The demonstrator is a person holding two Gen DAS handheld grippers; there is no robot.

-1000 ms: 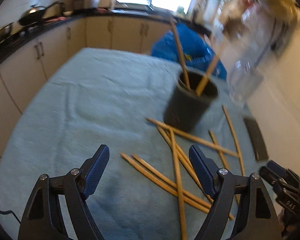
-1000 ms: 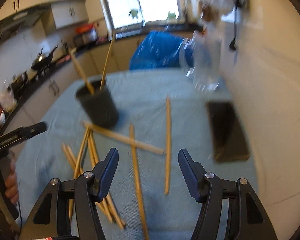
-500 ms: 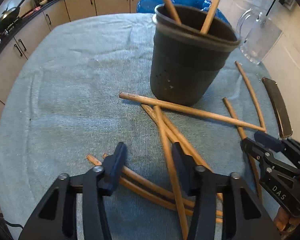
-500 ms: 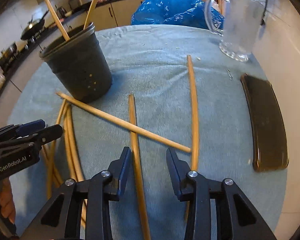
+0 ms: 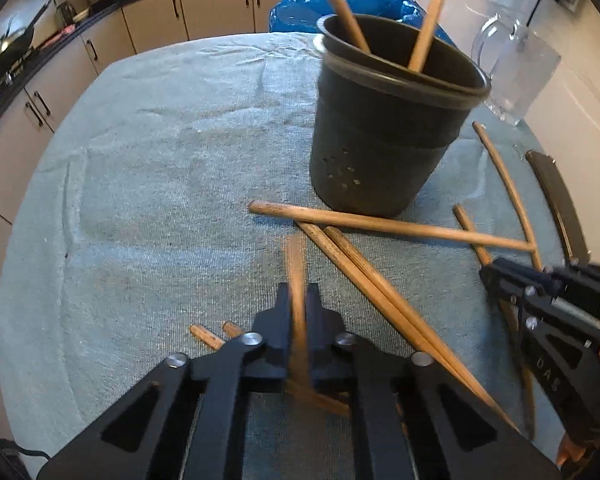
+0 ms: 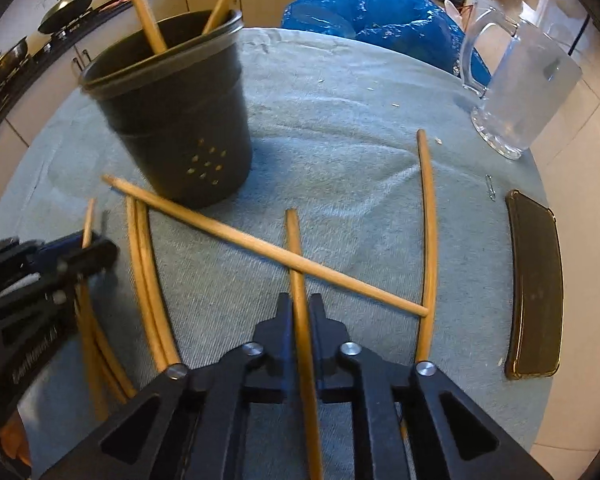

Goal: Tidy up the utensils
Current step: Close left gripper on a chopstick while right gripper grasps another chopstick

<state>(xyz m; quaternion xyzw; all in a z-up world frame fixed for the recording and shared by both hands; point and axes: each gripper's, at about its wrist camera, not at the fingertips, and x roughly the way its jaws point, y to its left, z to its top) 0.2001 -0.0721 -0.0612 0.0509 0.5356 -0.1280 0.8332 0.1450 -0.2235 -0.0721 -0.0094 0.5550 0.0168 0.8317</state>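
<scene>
Just in front of the black perforated holder (image 5: 388, 136), we have a chopstick pinched in each gripper, and that is where the trouble could start. Our right gripper (image 6: 300, 312) is clamped tight on a chopstick (image 6: 296, 248) whose far stretch runs under a long crossing chopstick (image 6: 260, 244) leaning toward the holder's base. We judge that a straight lift would drag or flip that crossing stick, perhaps knocking it against the holder or nudging the curved chopstick (image 6: 430, 232) lying to the holder's right, near the dark phone case (image 6: 536, 288).

Our left gripper (image 5: 298, 300) is likewise closed hard, its jaws nearly meeting on a single chopstick (image 5: 296, 264) that points toward the holder. A pair of chopsticks (image 5: 364, 272) lies just beside it, fanning back from the holder's foot, and a snagged tip could scatter them (the image is blurred here, so we cannot tell whether they touch).

Both grips sit along a thin round shaft with a long end overhanging, so each stick may swivel in the jaws as it rises. Two chopsticks already stand in the holder, leaning apart; ours could clip them on the way in. The glass pitcher (image 6: 520, 88) stands well to the holder's right, out of our likely path.
</scene>
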